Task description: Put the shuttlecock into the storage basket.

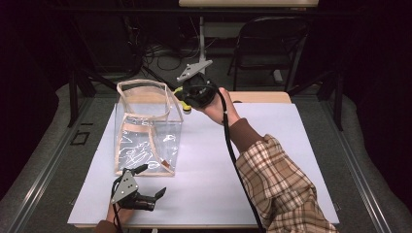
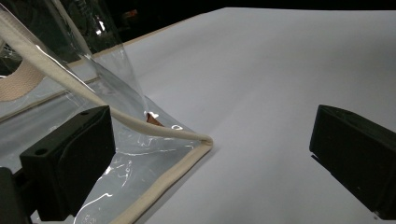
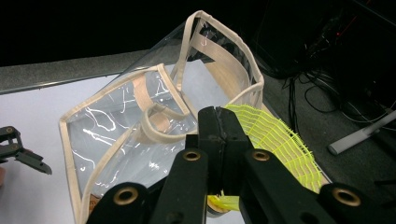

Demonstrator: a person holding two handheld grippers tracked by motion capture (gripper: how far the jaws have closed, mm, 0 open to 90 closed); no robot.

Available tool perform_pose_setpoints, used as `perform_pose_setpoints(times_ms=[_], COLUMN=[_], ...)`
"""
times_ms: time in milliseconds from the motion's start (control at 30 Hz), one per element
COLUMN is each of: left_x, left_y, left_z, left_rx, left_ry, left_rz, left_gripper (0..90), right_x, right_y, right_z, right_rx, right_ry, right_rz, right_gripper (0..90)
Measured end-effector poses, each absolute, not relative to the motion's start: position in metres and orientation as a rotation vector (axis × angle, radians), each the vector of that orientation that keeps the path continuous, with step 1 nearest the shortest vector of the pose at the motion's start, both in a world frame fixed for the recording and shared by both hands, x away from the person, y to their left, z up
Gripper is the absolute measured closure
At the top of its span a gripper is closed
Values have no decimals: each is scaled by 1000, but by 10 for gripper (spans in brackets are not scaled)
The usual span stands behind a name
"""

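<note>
Overhead, a person is working at a white table [image 1: 272, 145] in a dark room, holding a black two-jaw gripper in each hand. A clear plastic bag [image 1: 145, 128] with beige fabric trim is standing upright on the left half of the table, its mouth gaping open at the top.

The right gripper [image 1: 187, 99], carried by a hand coming out of a plaid sleeve [image 1: 282, 189], is hovering at the far right corner of the bag's rim. Its jaws are pressing tightly together on a piece of bright yellow mesh netting [image 3: 275, 140], which is fanning out to one side of the jaws just beside the bag's beige rim. Through the bag's mouth in the right gripper view, a beige handle loop [image 3: 161, 123] is hanging inside against the clear wall.

The left gripper [image 1: 154, 180] is sitting low near the front edge of the table, just beside the bag's near bottom corner. Its jaws are spreading wide apart and holding nothing. In the left gripper view, the bag's beige-edged corner [image 2: 201, 142] is lying between the two jaws, nearer the left one, and a small brown tag [image 2: 153, 119] is showing through the clear plastic just above it.

A dark folding chair [image 1: 269, 43] is standing beyond the table.
</note>
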State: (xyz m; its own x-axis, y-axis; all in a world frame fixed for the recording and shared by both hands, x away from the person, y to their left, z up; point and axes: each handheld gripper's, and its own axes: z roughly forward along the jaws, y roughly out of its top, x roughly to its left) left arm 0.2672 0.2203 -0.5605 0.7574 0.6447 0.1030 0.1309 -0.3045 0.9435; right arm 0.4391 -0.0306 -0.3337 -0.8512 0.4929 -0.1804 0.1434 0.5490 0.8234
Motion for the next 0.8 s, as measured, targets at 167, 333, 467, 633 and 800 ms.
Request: perform_pose_setpoints(times_ms=[167, 333, 467, 633, 800], left_x=[267, 267, 267, 267, 267], left_y=[221, 221, 221, 221, 221], left_z=[-560, -560, -560, -560, -560], left_rx=[1839, 1836, 1836, 1838, 1837], left_ry=[595, 599, 598, 596, 595], left_rz=[572, 574, 573, 570, 570], left_gripper=[1, 1, 1, 1, 1], right_x=[441, 444, 447, 448, 450], right_y=[-27, -25, -25, -24, -21], right_z=[-331, -329, -327, -324, -320], right_rx=[509, 514, 521, 519, 518], right_ry=[2394, 2384, 2378, 2368, 2355], right_rz=[1216, 1218, 1216, 1225, 1229], right_gripper=[900, 900, 900, 900, 900])
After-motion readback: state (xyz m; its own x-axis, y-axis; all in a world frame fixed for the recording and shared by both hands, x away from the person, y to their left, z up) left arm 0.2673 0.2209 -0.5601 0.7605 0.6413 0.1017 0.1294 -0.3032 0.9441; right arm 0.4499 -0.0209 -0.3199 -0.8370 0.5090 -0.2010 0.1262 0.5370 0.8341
